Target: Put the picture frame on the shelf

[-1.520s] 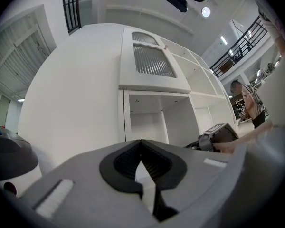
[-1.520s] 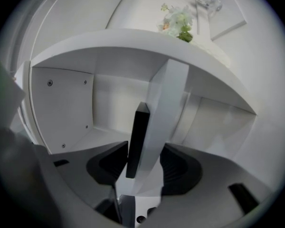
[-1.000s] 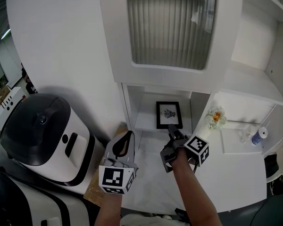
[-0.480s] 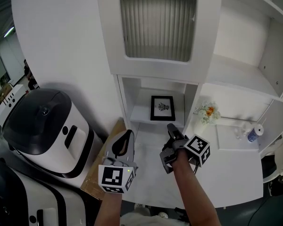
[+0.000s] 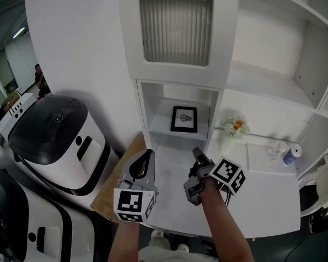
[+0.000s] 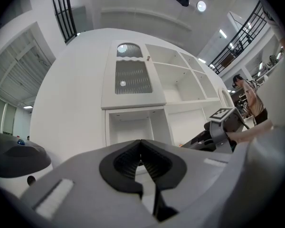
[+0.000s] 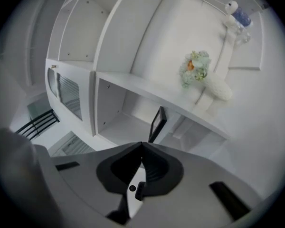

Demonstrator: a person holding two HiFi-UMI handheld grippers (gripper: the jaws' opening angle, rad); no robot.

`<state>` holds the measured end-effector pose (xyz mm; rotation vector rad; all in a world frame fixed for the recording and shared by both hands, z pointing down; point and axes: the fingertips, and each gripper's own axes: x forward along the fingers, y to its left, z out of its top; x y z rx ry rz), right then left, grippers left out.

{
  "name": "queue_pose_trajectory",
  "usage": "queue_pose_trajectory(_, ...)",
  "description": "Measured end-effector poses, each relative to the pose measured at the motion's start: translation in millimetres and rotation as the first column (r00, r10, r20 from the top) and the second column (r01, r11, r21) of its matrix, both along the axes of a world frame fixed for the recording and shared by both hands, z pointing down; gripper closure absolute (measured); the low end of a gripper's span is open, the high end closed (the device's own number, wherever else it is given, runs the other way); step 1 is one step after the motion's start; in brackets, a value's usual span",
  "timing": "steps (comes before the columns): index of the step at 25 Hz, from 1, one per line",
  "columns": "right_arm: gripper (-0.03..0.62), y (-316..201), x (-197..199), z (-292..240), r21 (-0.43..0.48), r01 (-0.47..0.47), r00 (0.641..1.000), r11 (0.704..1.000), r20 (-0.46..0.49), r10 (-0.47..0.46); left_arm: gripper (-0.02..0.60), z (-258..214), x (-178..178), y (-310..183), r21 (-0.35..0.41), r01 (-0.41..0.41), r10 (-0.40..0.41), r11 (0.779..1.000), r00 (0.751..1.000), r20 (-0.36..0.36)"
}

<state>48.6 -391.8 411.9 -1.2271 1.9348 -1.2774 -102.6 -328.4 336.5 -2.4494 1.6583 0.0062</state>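
The picture frame [image 5: 184,119] stands upright on the lower shelf [image 5: 162,127] of the white cabinet, in the open compartment under the ribbed-glass door [image 5: 175,23]. It sits towards the back and faces outward, so the dark print in its white mount can be read from the front. By the look of it the placing is done.

The right hand-held gripper [image 5: 197,153] hangs over the white surface [image 5: 265,187], well apart from the frame. Its jaws are closing right up, tips meeting, with nothing between them. It points towards the compartment (its own view looks up past the frame's edge).

The left hand-held gripper [image 5: 148,155] is likewise closed tip to tip and empty. It is held beside its partner with no job in hand, probably just kept out of the way.

A small bunch of flowers [image 5: 233,125] stands on the surface just right of the compartment's side wall, near enough that any further reach to the frame should go straight in rather than swing wide. A large black-and-white appliance [image 5: 54,141] sits to the left, clear of everything.
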Motion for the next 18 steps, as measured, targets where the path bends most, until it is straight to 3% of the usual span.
queue_pose_trajectory(5, 0.585, 29, -1, -23, 0.116, 0.075, 0.981, 0.99, -0.185, -0.052, 0.572, 1, 2, 20, -0.024, 0.034, -0.035, 0.999, 0.999, -0.032)
queue_pose_trajectory(10, 0.586, 57, 1, -46, 0.263, 0.143, 0.892, 0.954, -0.453, -0.009, 0.572, -5, 8, 39, -0.009, 0.062, -0.062, 0.998, 0.997, -0.043)
queue_pose_trajectory(18, 0.586, 91, 8, -70, 0.367, 0.202, 0.808, 0.908, -0.587, 0.058, 0.572, -14, 14, 55, 0.0, 0.051, -0.051, 0.999, 0.999, -0.012)
